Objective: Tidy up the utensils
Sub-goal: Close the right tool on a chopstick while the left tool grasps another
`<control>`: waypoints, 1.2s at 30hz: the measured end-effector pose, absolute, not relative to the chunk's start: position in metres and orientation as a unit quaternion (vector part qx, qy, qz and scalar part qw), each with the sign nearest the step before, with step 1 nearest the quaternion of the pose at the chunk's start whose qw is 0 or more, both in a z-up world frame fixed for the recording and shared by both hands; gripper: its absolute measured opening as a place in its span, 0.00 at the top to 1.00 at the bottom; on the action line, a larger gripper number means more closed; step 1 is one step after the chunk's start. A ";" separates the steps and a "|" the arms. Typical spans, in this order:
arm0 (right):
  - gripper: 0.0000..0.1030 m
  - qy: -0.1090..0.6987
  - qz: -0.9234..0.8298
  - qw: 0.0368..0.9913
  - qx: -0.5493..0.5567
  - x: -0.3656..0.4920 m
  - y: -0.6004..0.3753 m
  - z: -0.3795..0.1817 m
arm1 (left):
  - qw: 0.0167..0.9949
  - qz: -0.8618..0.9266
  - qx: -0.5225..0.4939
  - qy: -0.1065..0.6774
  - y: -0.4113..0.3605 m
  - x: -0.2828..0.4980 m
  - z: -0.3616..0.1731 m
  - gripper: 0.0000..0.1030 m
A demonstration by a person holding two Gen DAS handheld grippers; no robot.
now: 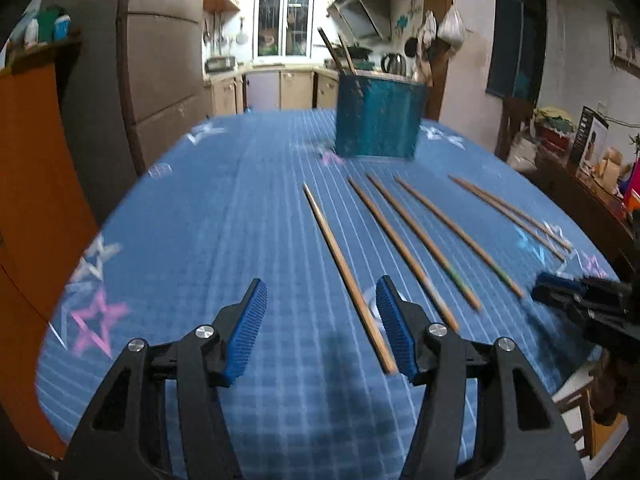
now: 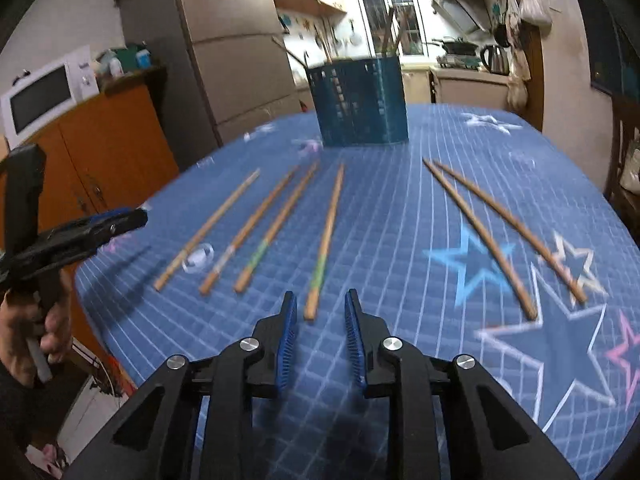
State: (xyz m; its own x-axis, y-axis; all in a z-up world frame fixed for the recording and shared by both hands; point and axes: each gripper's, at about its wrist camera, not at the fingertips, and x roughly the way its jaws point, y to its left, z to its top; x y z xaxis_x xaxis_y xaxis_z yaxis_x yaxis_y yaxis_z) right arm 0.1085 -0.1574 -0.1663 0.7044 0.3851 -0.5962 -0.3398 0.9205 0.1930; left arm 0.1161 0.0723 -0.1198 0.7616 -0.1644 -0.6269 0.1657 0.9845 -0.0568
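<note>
1. The left gripper is hovering over the near edge of the tabletop with its blue pads spread wide and nothing between them.
2. The right gripper is hanging over the near edge too, its jaws partly apart and empty.
3. Six wooden chopsticks are lying loose across the middle of the tabletop; the leftmost chopstick is running just beside the left gripper's right finger.
4. A chopstick with a green band is pointing its near end at the gap of the right gripper.
5. A pair of chopsticks is lying well apart from the other four, toward the right edge.
6. A teal utensil holder is standing upright near the far edge, with a few sticks already rising from it.
7. A blue grid tablecloth printed with stars is covering the table.
8. A refrigerator, a microwave and a kitchen window are showing behind.
</note>
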 end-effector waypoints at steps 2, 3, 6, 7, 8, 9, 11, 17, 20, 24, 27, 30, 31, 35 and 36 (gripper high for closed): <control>0.77 0.333 0.196 0.922 0.020 0.110 -0.149 -0.165 | 0.939 -0.093 0.008 0.331 0.065 0.114 -0.123 0.47; 0.77 0.333 0.197 0.922 0.015 0.110 -0.146 -0.165 | 0.941 -0.095 0.014 0.326 0.062 0.112 -0.124 0.47; 0.77 0.340 0.193 0.921 0.004 0.114 -0.135 -0.164 | 0.943 -0.095 0.008 0.320 0.059 0.107 -0.131 0.47; 0.77 0.343 0.191 0.920 0.001 0.115 -0.133 -0.167 | 0.942 -0.095 0.006 0.323 0.059 0.107 -0.135 0.47; 0.77 0.341 0.188 0.921 -0.005 0.115 -0.130 -0.168 | 0.941 -0.093 0.009 0.324 0.058 0.105 -0.139 0.47; 0.77 0.340 0.184 0.922 -0.010 0.114 -0.130 -0.168 | 0.941 -0.093 0.009 0.326 0.058 0.105 -0.144 0.47; 0.77 0.336 0.178 0.925 -0.019 0.114 -0.127 -0.168 | 0.939 -0.099 0.005 0.330 0.056 0.104 -0.150 0.51; 0.77 0.317 0.172 0.933 -0.017 0.107 -0.129 -0.173 | 0.938 -0.103 0.006 0.332 0.053 0.102 -0.159 0.72; 0.77 0.306 0.169 0.937 -0.019 0.101 -0.129 -0.176 | 0.942 -0.097 0.014 0.321 0.049 0.097 -0.162 0.74; 0.77 0.298 0.168 0.940 -0.017 0.102 -0.129 -0.177 | 0.946 -0.095 0.019 0.311 0.042 0.090 -0.165 0.76; 0.80 0.291 0.167 0.942 -0.017 0.100 -0.131 -0.178 | 0.948 -0.090 0.027 0.303 0.034 0.086 -0.167 0.82; 0.80 0.290 0.167 0.942 -0.019 0.100 -0.131 -0.178 | 0.950 -0.084 0.026 0.299 0.032 0.086 -0.167 0.85; 0.80 0.290 0.168 0.942 -0.018 0.100 -0.131 -0.178 | 0.951 -0.083 0.024 0.297 0.032 0.085 -0.167 0.85; 0.82 0.287 0.166 0.943 -0.023 0.100 -0.129 -0.178 | 0.953 -0.076 0.019 0.291 0.033 0.083 -0.169 0.88; 0.86 0.285 0.165 0.944 -0.025 0.100 -0.129 -0.178 | 0.954 -0.075 0.018 0.291 0.033 0.083 -0.169 0.90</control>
